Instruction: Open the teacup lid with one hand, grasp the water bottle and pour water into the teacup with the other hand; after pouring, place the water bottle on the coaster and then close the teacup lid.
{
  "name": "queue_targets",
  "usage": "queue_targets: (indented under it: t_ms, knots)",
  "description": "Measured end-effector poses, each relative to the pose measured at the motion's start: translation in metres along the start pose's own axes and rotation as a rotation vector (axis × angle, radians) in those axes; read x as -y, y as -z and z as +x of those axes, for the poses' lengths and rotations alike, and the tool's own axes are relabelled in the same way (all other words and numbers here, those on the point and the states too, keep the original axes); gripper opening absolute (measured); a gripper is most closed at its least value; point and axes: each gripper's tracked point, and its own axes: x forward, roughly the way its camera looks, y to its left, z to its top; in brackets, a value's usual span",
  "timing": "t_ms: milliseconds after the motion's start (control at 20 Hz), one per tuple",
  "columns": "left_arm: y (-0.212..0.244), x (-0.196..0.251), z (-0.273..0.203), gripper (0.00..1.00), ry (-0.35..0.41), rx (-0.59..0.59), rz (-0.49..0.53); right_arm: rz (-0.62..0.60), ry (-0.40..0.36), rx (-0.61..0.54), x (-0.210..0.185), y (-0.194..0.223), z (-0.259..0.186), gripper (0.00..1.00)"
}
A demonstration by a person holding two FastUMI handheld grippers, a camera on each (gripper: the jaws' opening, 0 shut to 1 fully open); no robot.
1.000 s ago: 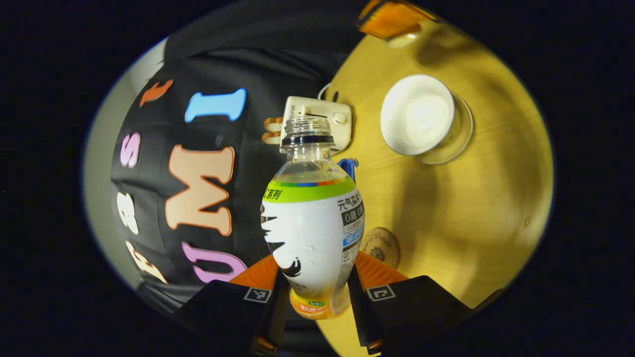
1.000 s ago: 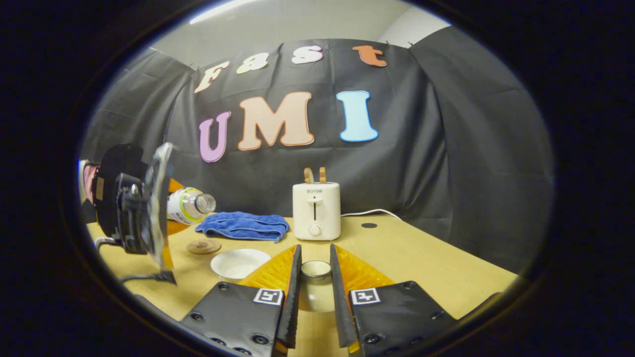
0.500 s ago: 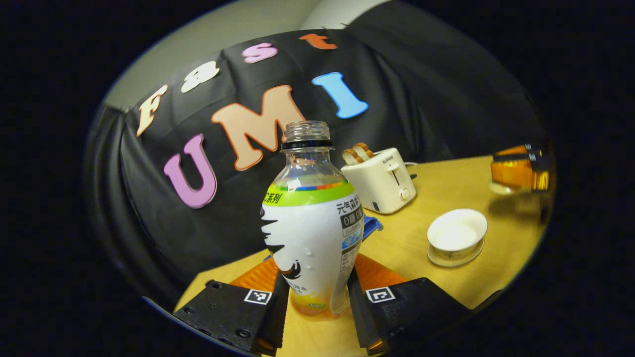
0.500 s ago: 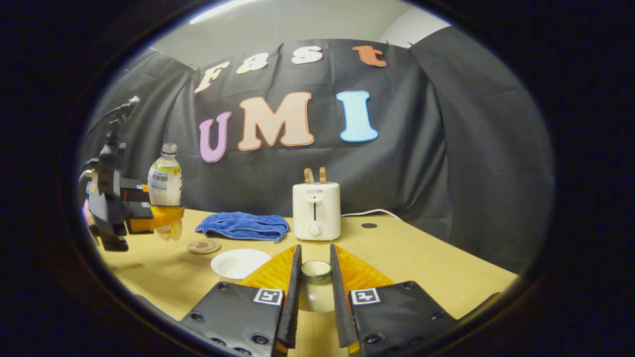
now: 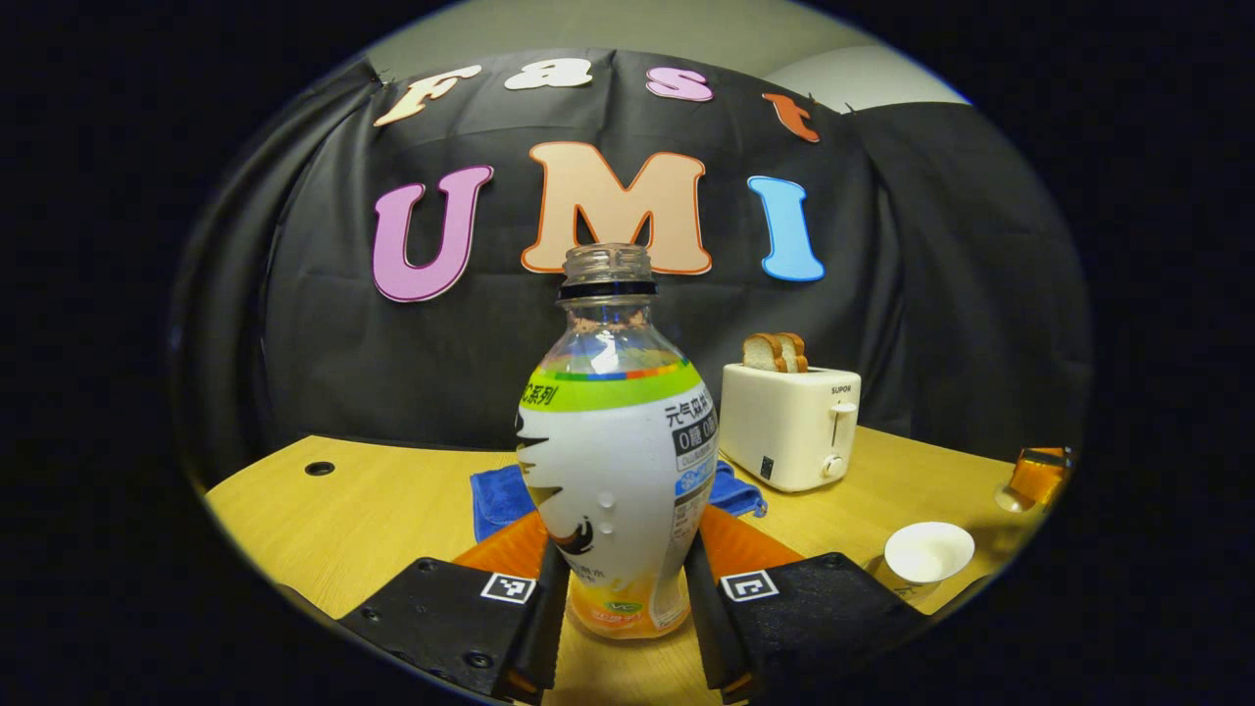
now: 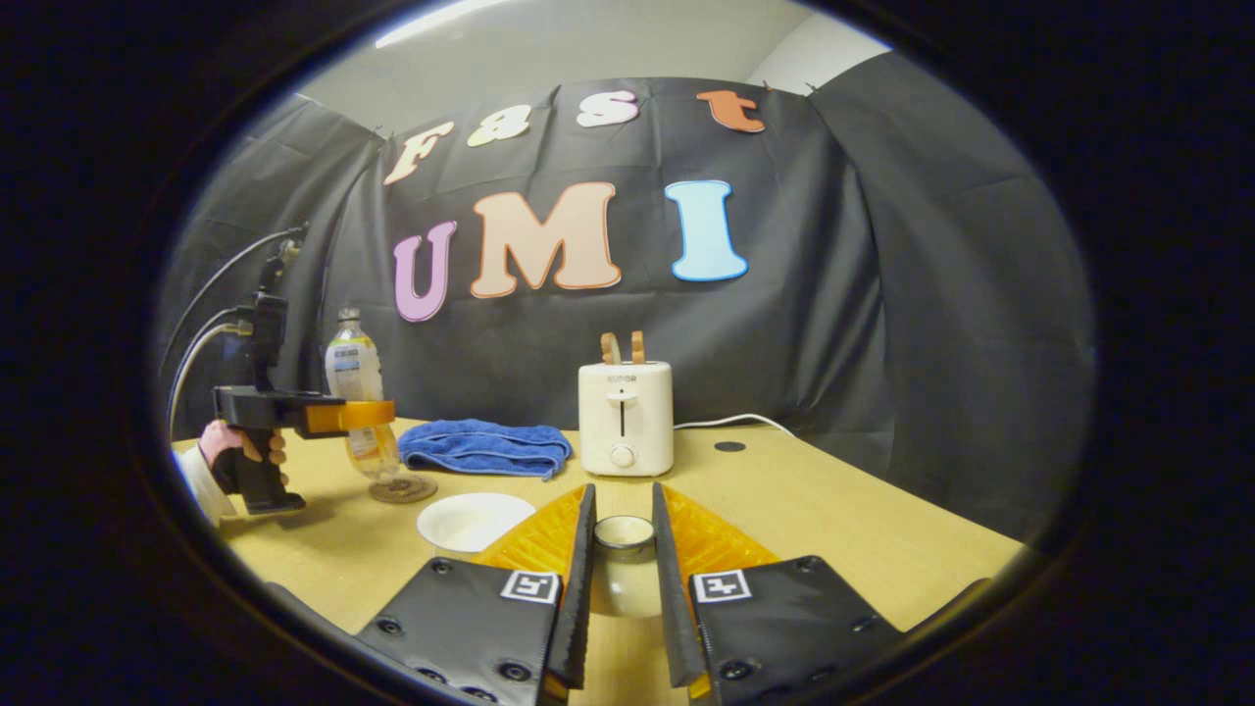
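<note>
Left gripper, at six o'clock in the left gripper view, has both fingers pressed against the lower sides of one uncapped water bottle, which stands upright at the centre. One folded blue towel lies behind the bottle on the wooden table. One white toaster with two slices of bread stands at three o'clock. One white teacup, open, sits at four o'clock, and beyond it at the rim is the other gripper's fingertip.

Right gripper, at six o'clock in the right gripper view, pinches one teacup lid by its knob, both fingers against it. The teacup stands just to eight o'clock of these fingers. At nine o'clock a hand holds the left gripper around the water bottle, whose base is on or just above one round coaster; I cannot tell if they touch. The towel and toaster stand centrally.
</note>
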Motion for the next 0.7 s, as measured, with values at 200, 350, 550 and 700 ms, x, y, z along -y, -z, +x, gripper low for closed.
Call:
queue_targets:
  t_ms: [200,350,550,700]
  knots:
    - [0.004,-0.002,0.008,0.53,0.006,-0.018,0.009,0.000,0.000,0.001,0.000,0.000,0.000,0.36]
    - [0.012,-0.001,0.013,0.53,0.013,-0.048,0.020,0.000,0.000,0.001,0.000,0.000,0.000,0.36]
    - [0.017,0.001,0.014,0.54,0.020,-0.058,0.017,0.000,0.000,0.001,0.000,0.001,0.000,0.36]
    - [0.018,0.003,0.014,0.58,0.030,-0.060,0.010,0.000,0.001,0.002,0.000,0.000,0.000,0.36]
